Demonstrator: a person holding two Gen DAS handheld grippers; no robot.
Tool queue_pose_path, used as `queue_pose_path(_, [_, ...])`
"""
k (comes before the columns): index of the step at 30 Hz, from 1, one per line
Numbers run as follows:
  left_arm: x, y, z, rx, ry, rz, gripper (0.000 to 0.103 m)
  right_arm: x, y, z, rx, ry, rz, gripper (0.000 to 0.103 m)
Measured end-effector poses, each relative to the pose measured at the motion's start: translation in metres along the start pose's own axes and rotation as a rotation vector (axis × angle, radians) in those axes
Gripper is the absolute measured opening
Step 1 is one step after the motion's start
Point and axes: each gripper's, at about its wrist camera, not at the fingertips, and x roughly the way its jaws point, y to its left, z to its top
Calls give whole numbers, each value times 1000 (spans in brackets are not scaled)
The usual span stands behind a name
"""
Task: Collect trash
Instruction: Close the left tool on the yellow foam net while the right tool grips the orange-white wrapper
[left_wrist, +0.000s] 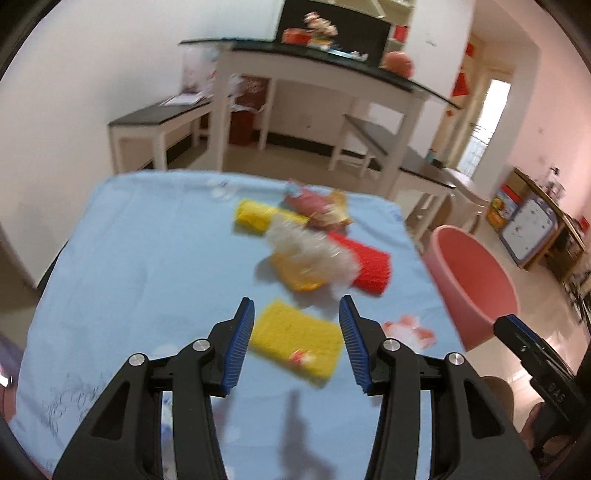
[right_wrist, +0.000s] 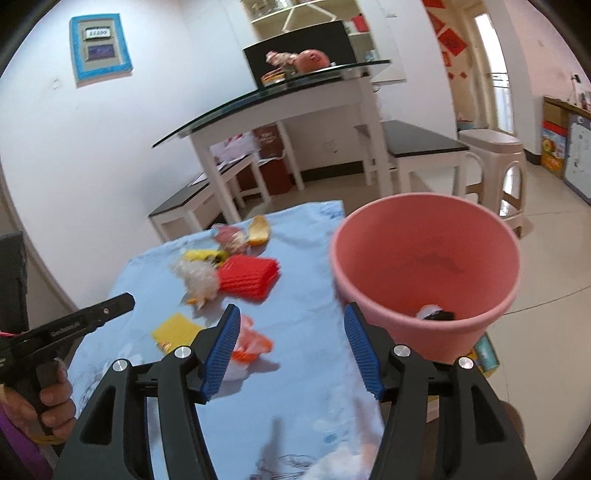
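On the light blue tablecloth (left_wrist: 122, 258): yellow packet (left_wrist: 295, 341), nearest the left gripper (left_wrist: 296, 328), jaws apart, nothing between them. Red ribbed packet (left_wrist: 364, 264), crumpled clear wrapper (left_wrist: 314, 254), second yellow packet (left_wrist: 253, 216), orange peel (right_wrist: 258, 230), orange-and-white wrapper (right_wrist: 251, 343). Printing on these too blurred to read. Right gripper (right_wrist: 291, 334): jaws apart, empty. Pink bucket (right_wrist: 424, 273) beside the table's edge, black-and-white scrap inside. Left gripper's side lettering unreadable.
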Motion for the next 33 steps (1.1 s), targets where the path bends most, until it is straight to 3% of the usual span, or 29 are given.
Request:
queue_pose_path(6, [23,7,-17,-71,109,-1,48,9,8,-7,-23,30,32,58])
queue_pose_path(16, [58,-13,-25,-63,197,45,48,17,-4,-9,0,57,40,58])
queue_pose_path(20, [58,-16,-25,-39,184,48,18,19,-3,-8,0,67,55,59])
queue_pose_path(22, [55,-15,-26,-32,171,45,12,21,-2,-8,1,77,65,60])
queue_pose_path(33, [26,-3,-20,-6,65,-6,9,59,0,0,97,199,163,60])
